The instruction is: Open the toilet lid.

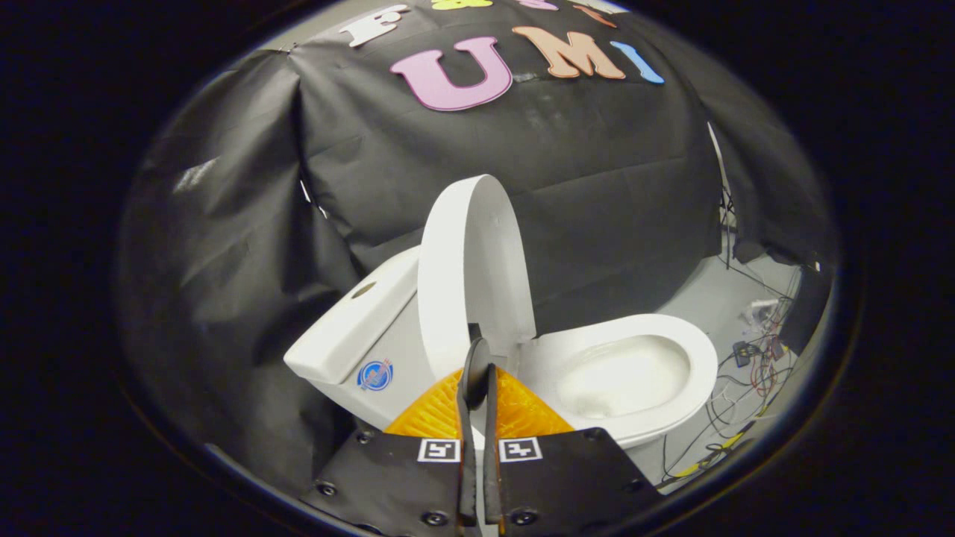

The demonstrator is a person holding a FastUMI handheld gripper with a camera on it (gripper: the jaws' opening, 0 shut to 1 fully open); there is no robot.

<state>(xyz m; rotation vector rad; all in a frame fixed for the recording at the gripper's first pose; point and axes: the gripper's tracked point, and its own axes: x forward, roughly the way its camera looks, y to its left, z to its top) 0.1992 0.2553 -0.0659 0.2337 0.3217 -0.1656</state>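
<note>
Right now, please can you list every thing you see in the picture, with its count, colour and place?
toilet lid: one, white, raised upright, just ahead of the tool's fingers
toilet bowl: one, white, open, beside the lid
tank: one, white, behind the lid, with a round blue sticker below it
cables: several, dark, red and yellow, on the floor beyond the bowl
cloth wall: one, black, behind the toilet
tool: one, fingers closed together with nothing between them, tips at the lid's lower edge
</note>
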